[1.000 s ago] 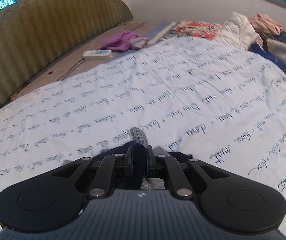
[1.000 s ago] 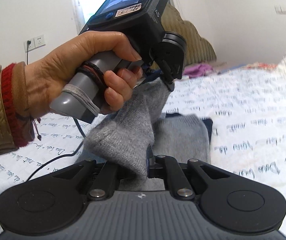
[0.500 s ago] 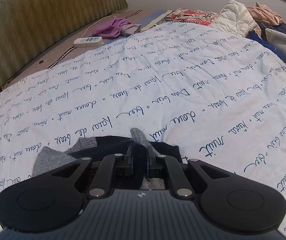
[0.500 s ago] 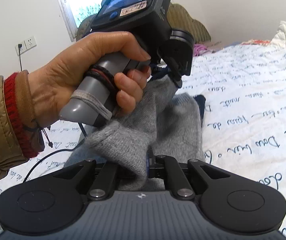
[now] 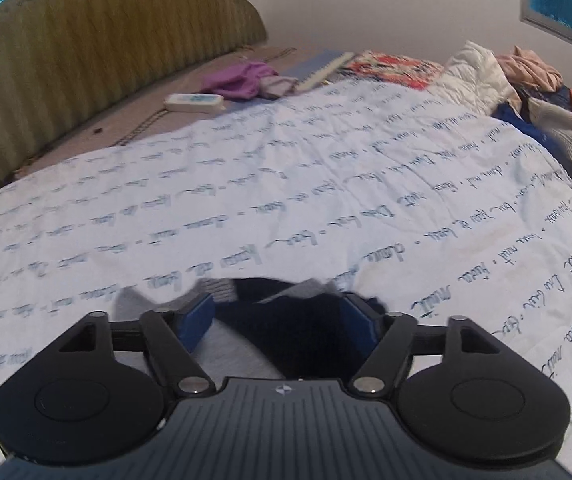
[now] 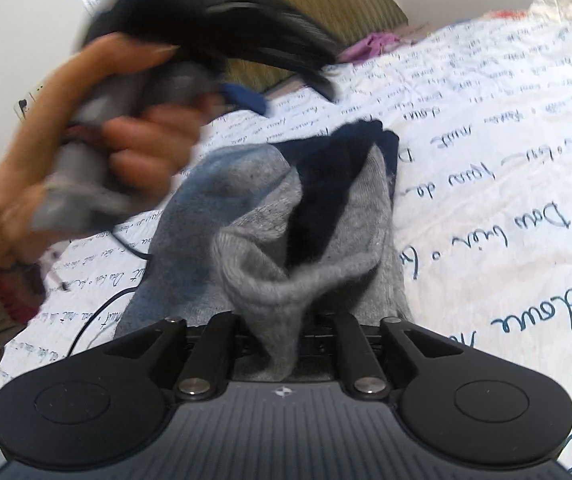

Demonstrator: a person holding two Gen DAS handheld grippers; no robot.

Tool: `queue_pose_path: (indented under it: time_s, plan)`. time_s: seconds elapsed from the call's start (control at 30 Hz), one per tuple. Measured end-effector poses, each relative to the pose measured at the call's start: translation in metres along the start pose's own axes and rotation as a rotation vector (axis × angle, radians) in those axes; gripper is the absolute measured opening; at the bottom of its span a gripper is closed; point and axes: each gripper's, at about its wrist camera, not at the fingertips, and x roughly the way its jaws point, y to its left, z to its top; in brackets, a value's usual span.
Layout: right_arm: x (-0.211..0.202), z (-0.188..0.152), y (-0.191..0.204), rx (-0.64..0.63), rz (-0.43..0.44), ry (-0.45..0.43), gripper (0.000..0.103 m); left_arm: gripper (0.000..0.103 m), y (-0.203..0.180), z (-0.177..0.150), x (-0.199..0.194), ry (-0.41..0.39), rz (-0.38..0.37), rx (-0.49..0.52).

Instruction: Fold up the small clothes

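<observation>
The right gripper [image 6: 282, 344] sits at the bottom centre of its view, its fingers drawn in on a bunched fold of the grey and navy sock [image 6: 305, 232], which hides the pads. The left gripper [image 5: 278, 320] has its blue pads [image 5: 196, 320] spread wide over the sock [image 5: 286, 320], gripping nothing, and from the right wrist it is only a motion-blurred shape in the hand [image 6: 98, 160] at upper left. Beyond, the sock lies on the script-printed sheet [image 5: 325, 184], with a purple garment [image 5: 242, 80] by the headboard [image 5: 86, 64].
</observation>
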Motion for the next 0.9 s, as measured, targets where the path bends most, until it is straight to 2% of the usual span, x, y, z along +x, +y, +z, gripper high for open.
queue_pose_path:
  time_s: [0.03,0.13,0.2,0.4,0.47,0.5,0.57,0.6,0.7,0.8,0.9]
  plan:
    - [0.0,0.001,-0.004,0.02,0.008,0.009,0.017,0.081,0.008,-0.009,-0.01,-0.014,0.006,0.002]
    - [-0.005,0.004,-0.018,0.079,0.052,0.026,0.034,0.083,0.028,-0.043,-0.038,-0.045,0.045,0.014]
    - [-0.009,0.005,-0.029,0.122,0.086,0.024,0.052,0.085,0.039,-0.069,-0.054,-0.052,0.06,0.019]
    - [-0.008,0.013,-0.046,0.253,0.167,0.031,0.055,0.086,0.057,-0.134,-0.078,-0.004,0.037,-0.019]
    - [-0.005,0.014,-0.053,0.315,0.189,0.033,0.052,0.086,0.055,-0.146,-0.077,0.011,0.046,-0.004]
    - [-0.004,0.015,-0.055,0.336,0.187,0.032,0.037,0.086,0.053,-0.151,-0.077,0.014,0.055,0.012]
    - [-0.001,0.016,-0.058,0.334,0.127,0.038,0.014,0.086,0.049,-0.158,-0.076,0.018,0.073,0.045]
    - [-0.001,0.016,-0.059,0.317,0.094,0.049,0.014,0.086,0.049,-0.158,-0.077,0.012,0.078,0.056]
    - [-0.008,0.02,-0.057,0.236,0.081,0.068,0.015,0.086,0.05,-0.15,-0.085,-0.028,0.098,0.073]
    - [-0.02,0.04,-0.06,0.182,0.023,0.015,0.02,0.087,0.053,-0.133,-0.088,-0.058,0.093,0.062]
    - [-0.015,0.067,-0.07,0.23,0.074,-0.026,0.02,0.087,0.055,-0.113,-0.082,-0.076,0.078,0.029]
